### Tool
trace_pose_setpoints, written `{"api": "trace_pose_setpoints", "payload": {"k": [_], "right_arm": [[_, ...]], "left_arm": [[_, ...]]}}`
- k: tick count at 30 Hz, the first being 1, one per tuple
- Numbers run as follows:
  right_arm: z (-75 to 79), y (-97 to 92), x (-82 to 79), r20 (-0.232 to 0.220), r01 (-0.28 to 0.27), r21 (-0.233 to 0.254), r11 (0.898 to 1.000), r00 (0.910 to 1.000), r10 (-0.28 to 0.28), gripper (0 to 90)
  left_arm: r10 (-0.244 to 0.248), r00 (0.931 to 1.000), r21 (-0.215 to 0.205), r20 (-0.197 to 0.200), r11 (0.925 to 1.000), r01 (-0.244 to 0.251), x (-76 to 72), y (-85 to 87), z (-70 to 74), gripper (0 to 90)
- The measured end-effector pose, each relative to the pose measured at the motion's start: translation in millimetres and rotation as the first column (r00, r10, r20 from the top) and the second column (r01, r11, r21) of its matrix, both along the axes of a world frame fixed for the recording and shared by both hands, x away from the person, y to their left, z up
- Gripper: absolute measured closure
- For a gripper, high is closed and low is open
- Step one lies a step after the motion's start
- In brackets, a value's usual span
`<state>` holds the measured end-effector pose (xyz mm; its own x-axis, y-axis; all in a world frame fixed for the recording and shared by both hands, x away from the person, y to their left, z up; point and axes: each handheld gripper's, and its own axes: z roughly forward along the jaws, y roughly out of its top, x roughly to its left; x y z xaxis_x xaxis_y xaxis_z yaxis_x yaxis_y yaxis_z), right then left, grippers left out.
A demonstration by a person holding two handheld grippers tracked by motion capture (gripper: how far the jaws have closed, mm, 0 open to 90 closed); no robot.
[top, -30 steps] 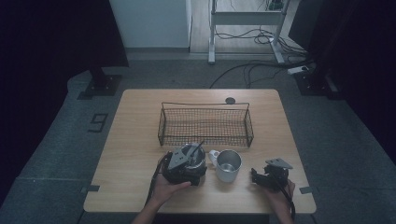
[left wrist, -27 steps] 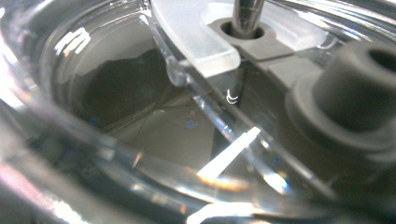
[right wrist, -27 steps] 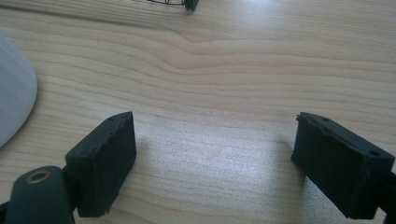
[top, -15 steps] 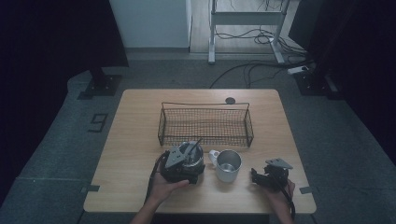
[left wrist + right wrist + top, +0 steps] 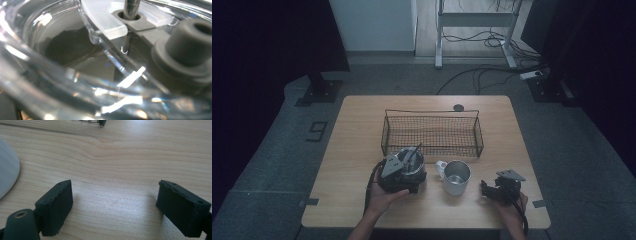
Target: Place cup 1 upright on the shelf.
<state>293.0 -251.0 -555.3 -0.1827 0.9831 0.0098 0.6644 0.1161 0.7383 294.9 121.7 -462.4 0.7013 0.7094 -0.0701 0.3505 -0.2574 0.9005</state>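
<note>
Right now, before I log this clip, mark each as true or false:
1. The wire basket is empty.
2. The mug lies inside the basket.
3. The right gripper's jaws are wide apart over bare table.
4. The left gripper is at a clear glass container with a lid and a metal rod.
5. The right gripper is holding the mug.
1. True. The wire basket holds nothing.
2. False. The mug stands upright on the table, in front of the basket.
3. True. The right gripper has its jaws spread over bare wood.
4. True. The left gripper is right up against the glass container; its grip can't be judged.
5. False. The right gripper sits apart from the mug, to its right.
</note>
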Motion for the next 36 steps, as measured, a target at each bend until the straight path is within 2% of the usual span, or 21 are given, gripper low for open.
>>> {"api": "trace_pose_setpoints", "payload": {"k": [15, 19, 36], "right_arm": [[-0.1, -0.1, 0.0, 0.001, 0.0, 0.0, 1.0, 1.0, 0.0, 13.1], [-0.1, -0.1, 0.0, 0.001, 0.002, 0.0, 1.0, 1.0, -0.002, 13.1], [-0.1, -0.2, 0.0, 0.001, 0.003, 0.0, 1.0, 1.0, -0.003, 13.1]], "left_arm": [[0.026, 0.9996, -0.01, 0.011, 0.9996, -0.026, 4.4, 13.1, 9.4, 3.7], [0.021, 0.9998, -0.027, 0.004, 0.9994, -0.021, 6.3, 16.1, 13.2, 3.7], [0.044, 0.999, -0.038, 0.003, 0.9983, -0.044, 16.2, 21.7, 23.0, 3.7]]}}
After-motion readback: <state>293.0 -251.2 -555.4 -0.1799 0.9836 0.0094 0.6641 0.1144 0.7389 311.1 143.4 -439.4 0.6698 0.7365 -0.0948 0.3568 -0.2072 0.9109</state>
